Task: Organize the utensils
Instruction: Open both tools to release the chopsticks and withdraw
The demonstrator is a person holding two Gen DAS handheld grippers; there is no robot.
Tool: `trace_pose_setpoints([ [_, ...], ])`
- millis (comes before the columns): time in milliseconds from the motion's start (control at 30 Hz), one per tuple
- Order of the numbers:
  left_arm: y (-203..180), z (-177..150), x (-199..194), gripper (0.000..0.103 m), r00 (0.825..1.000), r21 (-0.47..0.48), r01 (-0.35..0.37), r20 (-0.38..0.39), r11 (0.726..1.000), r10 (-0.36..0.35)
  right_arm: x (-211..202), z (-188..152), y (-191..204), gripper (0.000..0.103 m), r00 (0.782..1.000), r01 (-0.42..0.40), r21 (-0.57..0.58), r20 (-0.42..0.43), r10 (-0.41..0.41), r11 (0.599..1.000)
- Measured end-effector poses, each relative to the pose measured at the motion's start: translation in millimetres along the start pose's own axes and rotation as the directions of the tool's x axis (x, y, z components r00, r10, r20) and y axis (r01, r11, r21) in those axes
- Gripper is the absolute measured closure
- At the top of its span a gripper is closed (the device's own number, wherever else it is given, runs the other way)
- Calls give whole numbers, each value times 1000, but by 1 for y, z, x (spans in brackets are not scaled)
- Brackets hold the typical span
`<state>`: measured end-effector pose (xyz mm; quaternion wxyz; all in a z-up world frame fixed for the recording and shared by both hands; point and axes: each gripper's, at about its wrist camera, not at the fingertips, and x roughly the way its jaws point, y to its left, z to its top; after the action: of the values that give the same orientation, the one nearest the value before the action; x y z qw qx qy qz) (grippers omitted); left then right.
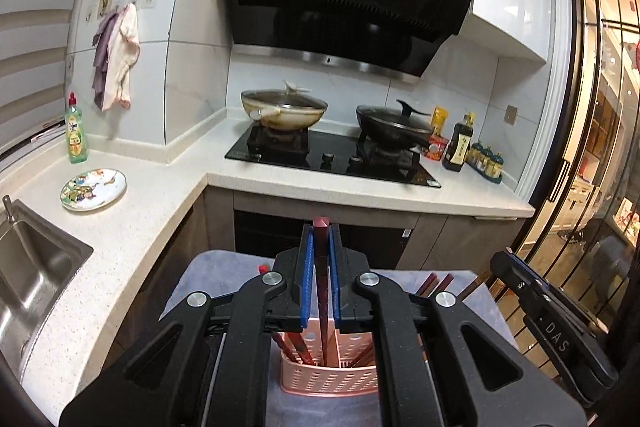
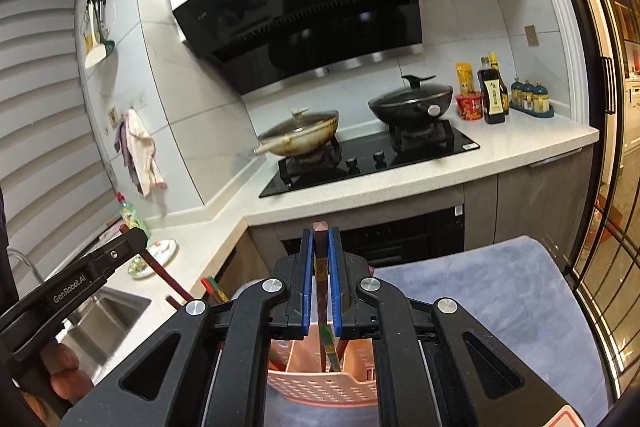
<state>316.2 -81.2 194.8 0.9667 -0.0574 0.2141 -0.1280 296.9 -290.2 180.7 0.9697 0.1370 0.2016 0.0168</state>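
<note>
Left gripper [image 1: 320,227]: jaws closed on a dark red chopstick [image 1: 321,267] standing between its blue pads.
Right gripper [image 2: 320,233]: jaws clamped on a dark brown chopstick with a gold band [image 2: 321,267].
Pink perforated plastic utensil basket [image 1: 328,379]: directly below both grippers, on a grey-blue cloth [image 2: 500,291], holding more chopsticks.
Steel sink [image 1: 36,267]: left of the left gripper.

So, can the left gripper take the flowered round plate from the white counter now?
Probably not yet. The left gripper is shut on a dark red chopstick above the pink perforated plastic basket. The flowered round plate lies unobstructed beside the steel sink.
</note>
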Motion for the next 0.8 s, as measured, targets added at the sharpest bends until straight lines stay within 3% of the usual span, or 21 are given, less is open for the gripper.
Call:
trace_pose_setpoints([
  [67, 0, -7, 7, 95, 1000, 4, 0, -22, 1000, 1, 2, -5, 1, 93, 1000, 9, -15, -3, -9, 1000],
  [133, 1, -12, 7, 88, 1000, 7, -6, -22, 1000, 6, 1, -7, 1, 89, 1000, 10, -23, -9, -10, 1000],
  [200, 1, -14, 4, 62, 1000, 6, -12, -15, 1000, 12, -3, -8, 2, 83, 1000, 5, -19, -5, -5, 1000],
  [233, 2, -15, 0, 59, 1000, 4, -15, -2, 1000, 15, -6, -7, 2, 82, 1000, 4, -19, -2, -4, 1000],
  [533, -4, -22, -24, 56, 999, 41, -34, 11, 999, 34, -37, -17, 11, 78, 1000, -15, -32, 9, 15, 999],
  [800, -7, -41, -55, 43, 997, 72, -81, 10, 994, 80, -71, -41, 18, 62, 1000, 10, -84, -2, -10, 996],
])
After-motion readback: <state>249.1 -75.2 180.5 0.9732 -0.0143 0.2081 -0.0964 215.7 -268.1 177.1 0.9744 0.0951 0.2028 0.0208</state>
